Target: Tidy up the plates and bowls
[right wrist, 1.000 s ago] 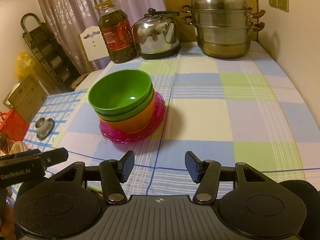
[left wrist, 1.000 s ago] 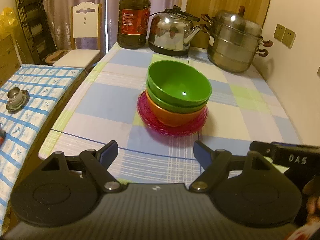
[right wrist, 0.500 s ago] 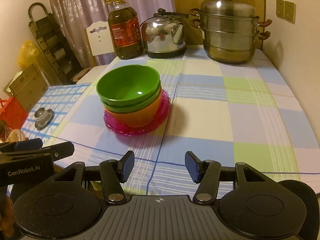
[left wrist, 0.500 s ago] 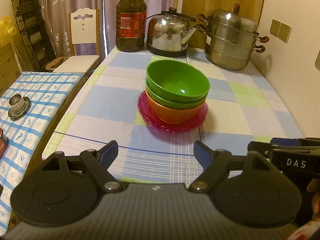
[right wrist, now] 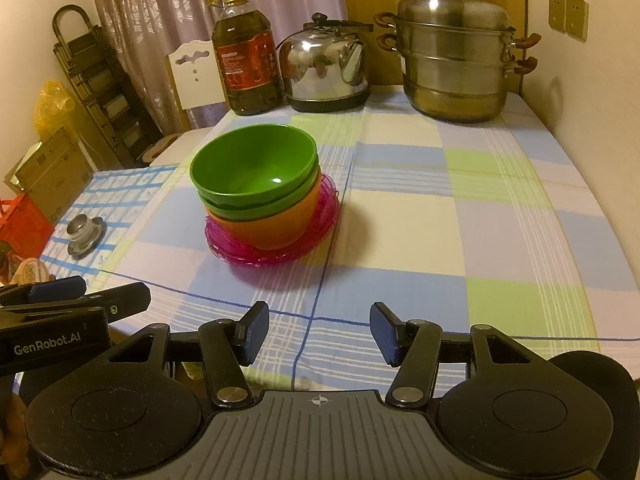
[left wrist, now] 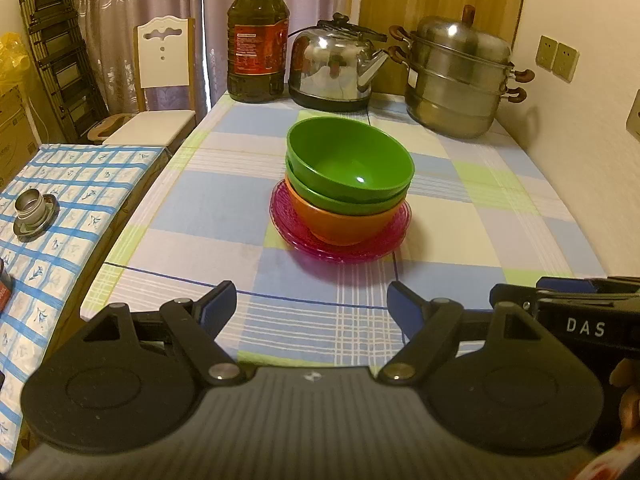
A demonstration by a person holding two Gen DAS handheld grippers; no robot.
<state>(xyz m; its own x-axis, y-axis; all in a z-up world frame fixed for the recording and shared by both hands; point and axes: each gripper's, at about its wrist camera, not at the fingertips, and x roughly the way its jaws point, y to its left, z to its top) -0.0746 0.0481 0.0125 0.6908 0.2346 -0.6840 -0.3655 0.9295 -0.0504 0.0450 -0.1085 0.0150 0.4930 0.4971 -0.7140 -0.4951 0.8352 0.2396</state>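
Observation:
Two green bowls (left wrist: 352,164) (right wrist: 252,168) sit nested in an orange bowl (left wrist: 340,226) (right wrist: 272,228), which stands on a stack of pink glass plates (left wrist: 384,240) (right wrist: 316,228) in the middle of the checked tablecloth. My left gripper (left wrist: 312,306) hovers over the table's near edge, well short of the stack, open with nothing between its blue pads. My right gripper (right wrist: 316,326) is likewise open and empty, back from the stack and to its right. Each gripper shows at the edge of the other's view.
Along the table's far edge stand an oil bottle (left wrist: 258,36), a steel kettle (left wrist: 334,72) and a stacked steamer pot (left wrist: 456,80). A wall runs on the right. A lower side table (left wrist: 60,208) with a metal cup lies left, with a white chair (left wrist: 160,92) behind it.
Both views have rolled slightly and levelled out. The bowls and plates have not moved, and both grippers stay open the same width.

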